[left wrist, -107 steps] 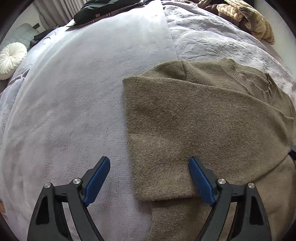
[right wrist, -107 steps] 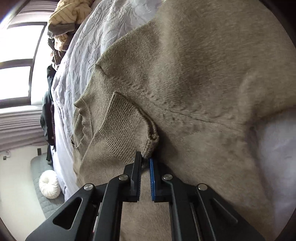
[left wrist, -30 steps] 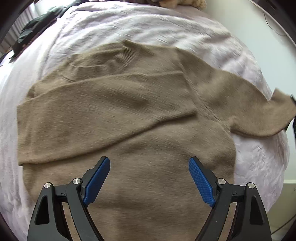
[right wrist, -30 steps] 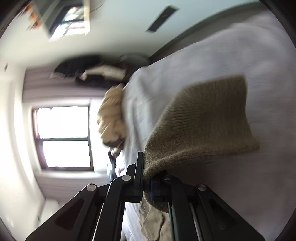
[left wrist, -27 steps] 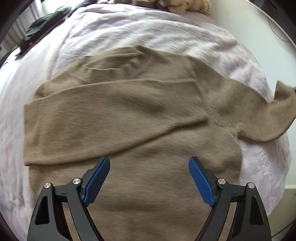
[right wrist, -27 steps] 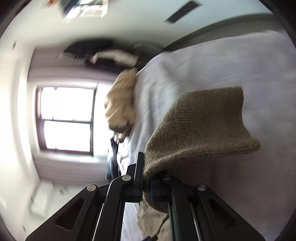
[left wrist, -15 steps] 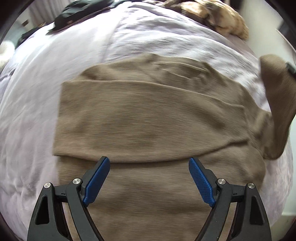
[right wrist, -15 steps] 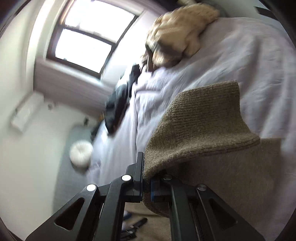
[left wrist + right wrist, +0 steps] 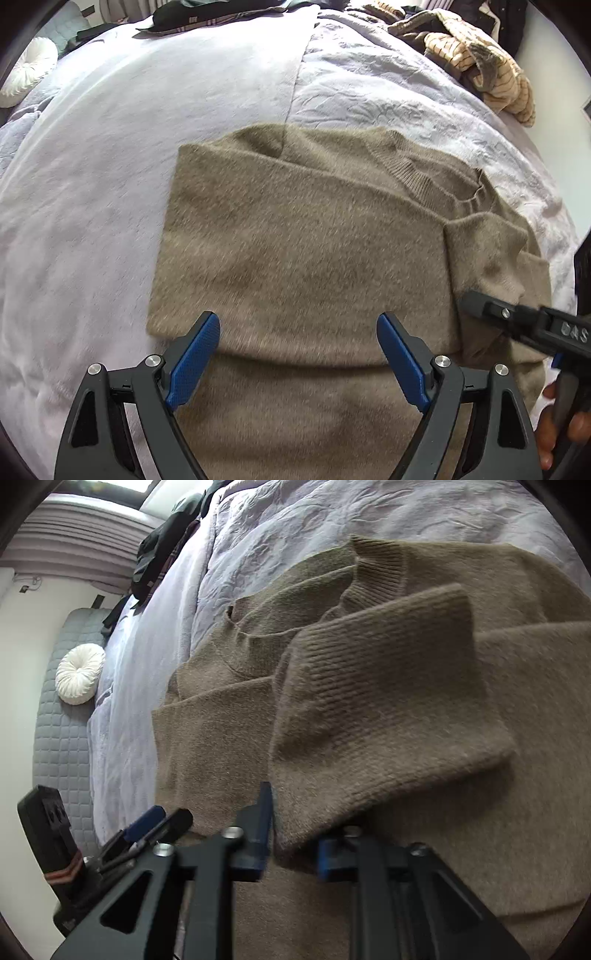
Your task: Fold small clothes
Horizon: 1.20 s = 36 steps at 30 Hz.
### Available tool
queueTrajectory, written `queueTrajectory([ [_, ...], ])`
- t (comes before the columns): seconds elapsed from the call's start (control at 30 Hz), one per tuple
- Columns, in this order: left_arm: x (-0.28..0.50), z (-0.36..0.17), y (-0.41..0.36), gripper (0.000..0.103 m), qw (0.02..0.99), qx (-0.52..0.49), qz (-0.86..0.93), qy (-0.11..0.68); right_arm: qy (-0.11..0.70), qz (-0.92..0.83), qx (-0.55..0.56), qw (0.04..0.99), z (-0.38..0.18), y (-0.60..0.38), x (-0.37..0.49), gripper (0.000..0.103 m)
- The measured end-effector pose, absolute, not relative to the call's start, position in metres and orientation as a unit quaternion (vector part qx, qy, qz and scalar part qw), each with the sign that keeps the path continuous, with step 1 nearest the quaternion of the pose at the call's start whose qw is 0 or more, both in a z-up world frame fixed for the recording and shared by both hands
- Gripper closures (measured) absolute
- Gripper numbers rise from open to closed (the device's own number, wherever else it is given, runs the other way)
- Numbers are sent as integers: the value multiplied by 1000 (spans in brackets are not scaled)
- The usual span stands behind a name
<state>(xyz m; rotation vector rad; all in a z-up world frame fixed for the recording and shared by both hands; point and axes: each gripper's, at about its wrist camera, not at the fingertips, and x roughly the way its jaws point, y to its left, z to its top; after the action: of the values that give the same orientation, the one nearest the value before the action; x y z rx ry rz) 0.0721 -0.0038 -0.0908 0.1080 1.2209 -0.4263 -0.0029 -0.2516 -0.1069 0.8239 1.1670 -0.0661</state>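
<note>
A brown knit sweater (image 9: 303, 240) lies flat on the lilac bed (image 9: 147, 110), one sleeve folded across its chest. My left gripper (image 9: 299, 354) hovers open over the lower body of the sweater with nothing between its blue pads. The other sleeve (image 9: 388, 701) is laid over the sweater's body (image 9: 535, 830) just below the ribbed collar (image 9: 376, 568). My right gripper (image 9: 295, 845) is at the cuff, its jaws opening; the cuff edge still lies slack between them. In the left wrist view the right gripper (image 9: 476, 308) comes in from the right edge, held by a hand (image 9: 561, 424).
A heap of striped and tan clothes (image 9: 480, 55) sits at the bed's far right corner and a dark garment (image 9: 221, 14) at the far edge. A white round cushion (image 9: 79, 679) lies on a grey quilted mat (image 9: 59, 738) beside the bed.
My right gripper has carried the sleeve cuff from the bed's side in over the sweater's body, and its jaws have parted. My left gripper has shifted sideways above the sweater, still open.
</note>
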Motion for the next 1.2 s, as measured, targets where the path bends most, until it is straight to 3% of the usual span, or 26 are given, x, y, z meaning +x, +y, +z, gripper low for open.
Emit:
queueTrajectory([
  [0.03,74,-91,-3,15,796,41,-208,567,525,-34,388,756,-101,-257,-7,62],
  [0.2,85,-95,-2,15,781,-7,-253,571,437,-92,461,767,-89,-289,-38,61],
  [0.3,93,-99,3,15,763,-53,-286,577,412,-102,476,770,-86,-297,-36,96],
  [0.53,118,-115,38,15,688,-209,-345,603,466,47,376,799,-72,-234,20,95],
  [0.67,122,-117,40,15,675,-224,-353,608,537,87,306,782,-91,-186,32,89],
  [0.7,121,-116,38,15,676,-217,-354,609,552,89,300,773,-98,-179,32,83],
  [0.77,121,-115,33,15,677,-204,-355,611,562,90,308,763,-103,-177,35,66],
  [0.8,121,-114,30,15,677,-198,-356,612,563,89,312,760,-103,-177,29,48],
  [0.83,121,-113,29,15,676,-195,-358,613,562,87,314,760,-102,-178,23,39],
  [1.0,115,-107,17,15,677,-163,-363,620,550,71,349,755,-93,-199,-18,39],
  [1.13,110,-108,7,15,677,-131,-362,627,511,10,455,729,-102,-244,-63,39],
  [1.2,110,-109,3,22,677,-123,-358,631,484,-24,505,715,-108,-263,-92,39],
])
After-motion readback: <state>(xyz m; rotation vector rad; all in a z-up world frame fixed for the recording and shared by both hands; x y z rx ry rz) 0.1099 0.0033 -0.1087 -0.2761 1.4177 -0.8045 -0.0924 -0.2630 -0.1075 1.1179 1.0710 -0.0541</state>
